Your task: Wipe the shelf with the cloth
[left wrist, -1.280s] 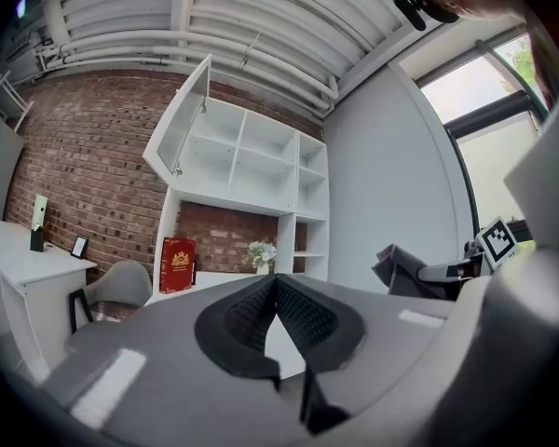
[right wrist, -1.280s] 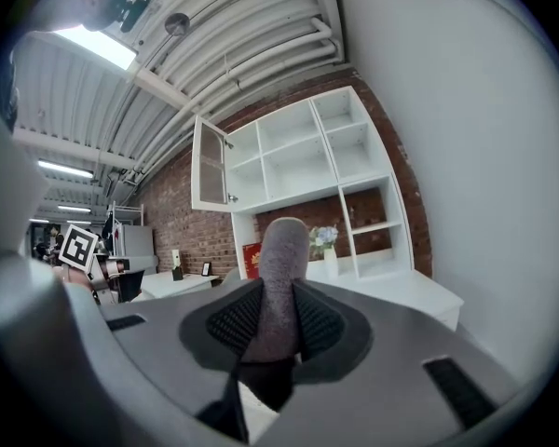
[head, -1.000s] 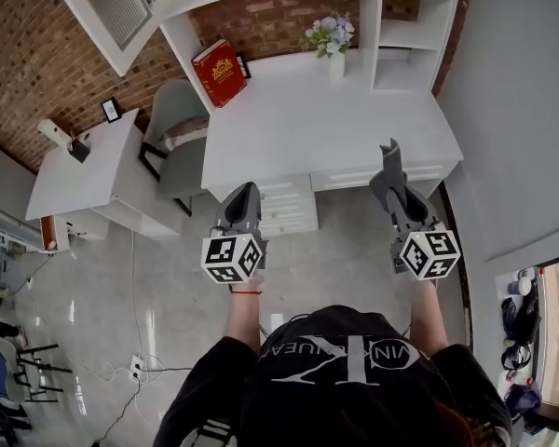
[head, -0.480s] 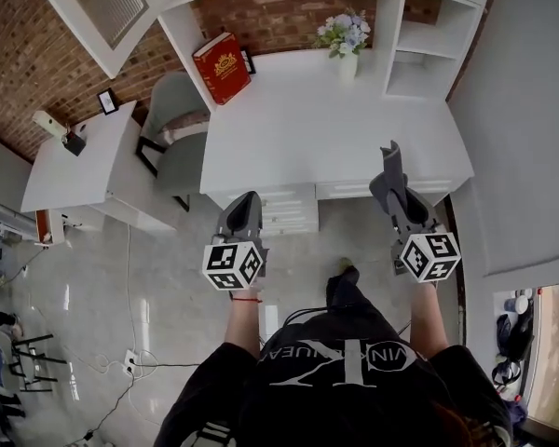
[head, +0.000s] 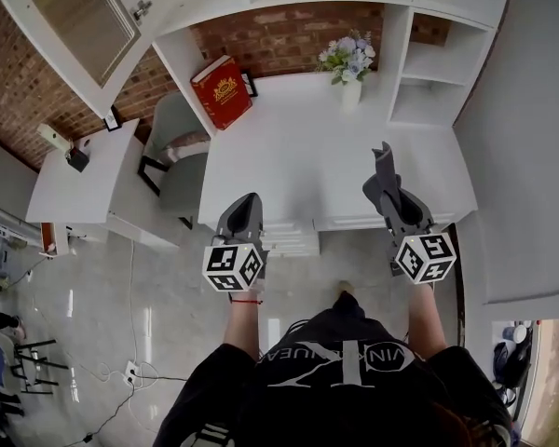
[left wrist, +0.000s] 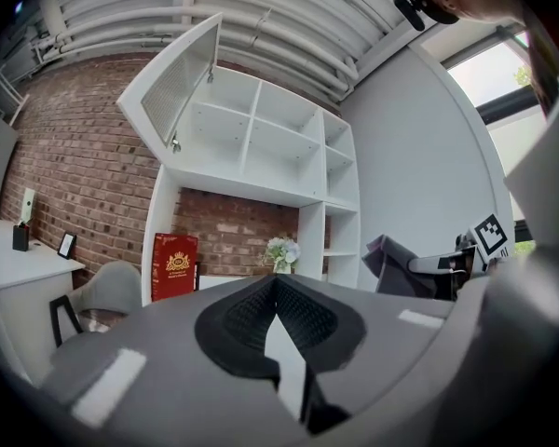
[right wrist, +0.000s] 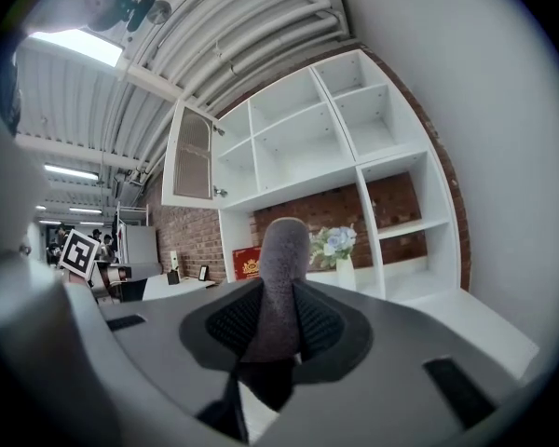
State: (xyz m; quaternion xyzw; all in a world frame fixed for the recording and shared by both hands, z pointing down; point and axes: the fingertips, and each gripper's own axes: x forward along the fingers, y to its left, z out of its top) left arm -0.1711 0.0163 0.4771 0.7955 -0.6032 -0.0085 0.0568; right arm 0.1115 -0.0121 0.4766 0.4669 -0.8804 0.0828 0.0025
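The right gripper [right wrist: 279, 317] pinches a grey cloth [right wrist: 283, 254] between its jaws, and a fold of the cloth stands upright above the tips. The left gripper [left wrist: 276, 291] has its jaws closed tip to tip, with nothing between them. Both point level over the near edge of a white desk [head: 298, 161].

The shelf [head: 436, 63] lies ahead of the right gripper and slightly to its right, well apart from it. Its open compartments look bare. A white vase [head: 351, 92] holding pale flowers [head: 347, 55] stands ahead of the right gripper and a little to its left, just beside the shelf's upright wall. A red book [head: 221, 80] leans ahead of the left gripper. Above, a cupboard [right wrist: 293, 142] has its door [head: 74, 17] swung open, and the compartments that show appear empty.

The likeliest mishap is clipping the vase on the way into the shelf, because it sits so near the opening; it would probably tip. The cloth is held only by a narrow pinch, so dragging it hard across a board might pull it free.
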